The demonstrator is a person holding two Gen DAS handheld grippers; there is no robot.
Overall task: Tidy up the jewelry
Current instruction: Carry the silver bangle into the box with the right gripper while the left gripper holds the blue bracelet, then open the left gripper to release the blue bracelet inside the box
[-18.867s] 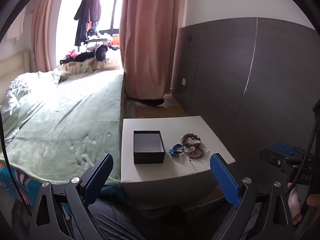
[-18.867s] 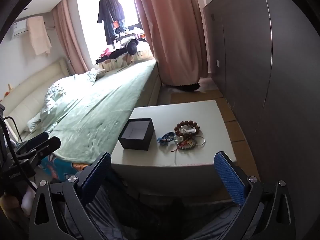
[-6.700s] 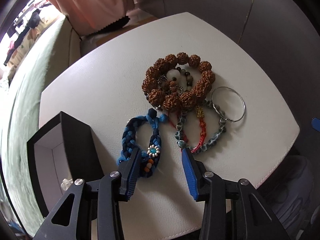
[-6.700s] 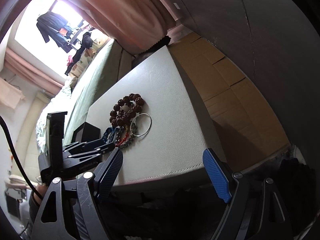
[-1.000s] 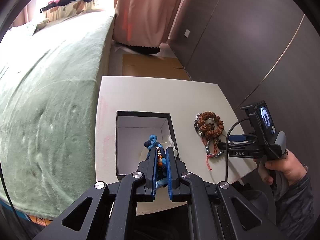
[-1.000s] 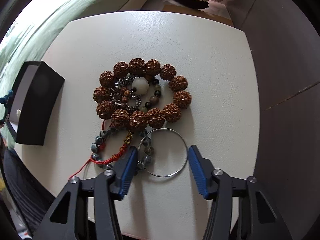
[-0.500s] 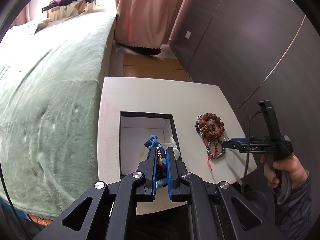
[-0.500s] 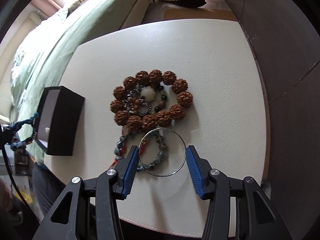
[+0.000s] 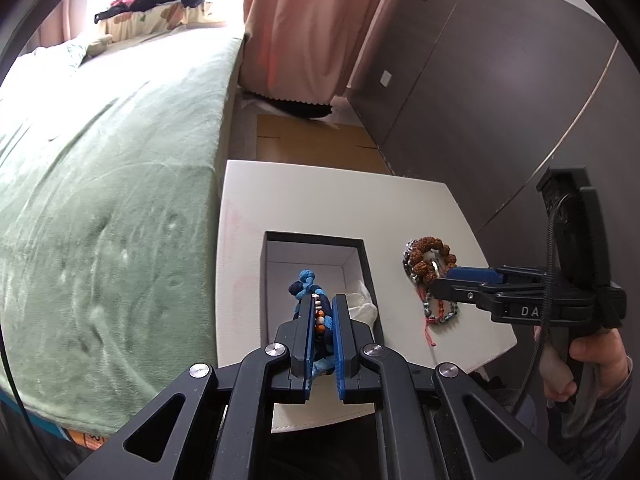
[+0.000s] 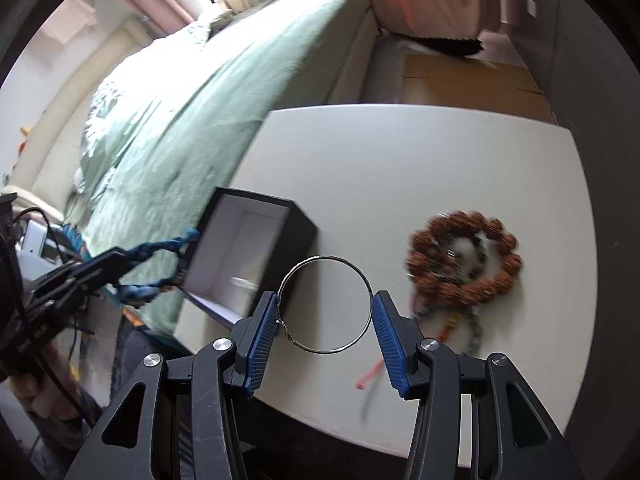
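- The right gripper [image 10: 326, 324] has lifted the thin metal hoop [image 10: 325, 305] off the pile since half a second ago; it spans the blue pads, clamped across its width, clear of the bench [image 10: 400, 168].
- The left gripper [image 9: 323, 334] stays clenched on the braided blue bracelet [image 9: 310, 292], hovering above the open black box [image 9: 370, 276].
- Both pieces look ready to drop in.
- Knobbly brown beads [image 10: 466, 258] and red cord remain on the smooth white top.
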